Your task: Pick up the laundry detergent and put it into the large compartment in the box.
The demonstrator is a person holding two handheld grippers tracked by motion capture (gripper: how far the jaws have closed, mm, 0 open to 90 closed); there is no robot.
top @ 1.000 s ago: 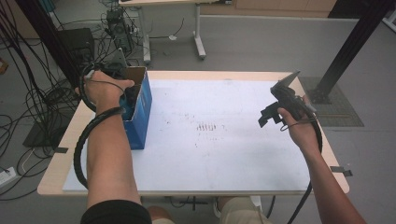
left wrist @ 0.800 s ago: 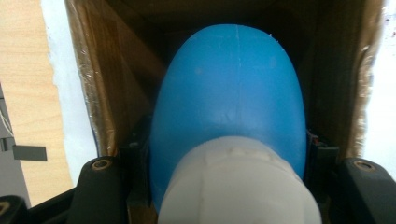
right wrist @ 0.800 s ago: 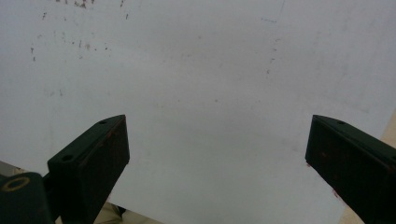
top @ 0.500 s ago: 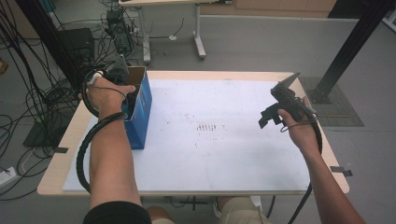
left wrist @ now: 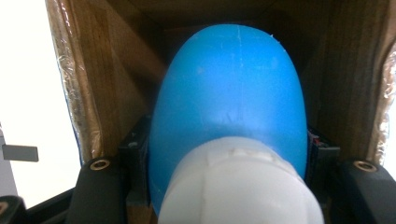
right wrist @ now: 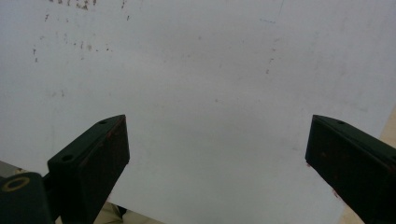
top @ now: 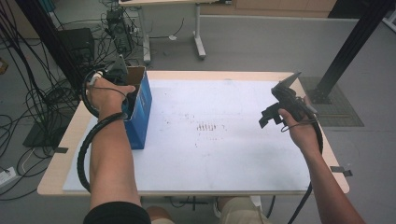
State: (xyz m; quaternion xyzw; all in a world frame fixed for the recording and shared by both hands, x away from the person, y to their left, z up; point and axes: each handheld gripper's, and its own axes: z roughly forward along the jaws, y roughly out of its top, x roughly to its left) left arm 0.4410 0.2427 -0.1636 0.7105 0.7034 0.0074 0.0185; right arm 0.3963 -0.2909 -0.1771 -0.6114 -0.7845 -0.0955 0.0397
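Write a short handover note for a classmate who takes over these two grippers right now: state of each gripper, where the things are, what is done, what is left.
Left gripper: shut on the blue bottle with a white cap, down inside the open cardboard box at the table's left edge.
Right gripper: open, nothing between its fingers, held above the white table top on the right.
Done: the bottle is gripped inside the box.
Left: whether it goes in or comes out cannot be told from here; probably lift it out or release it. The right gripper has no job yet.
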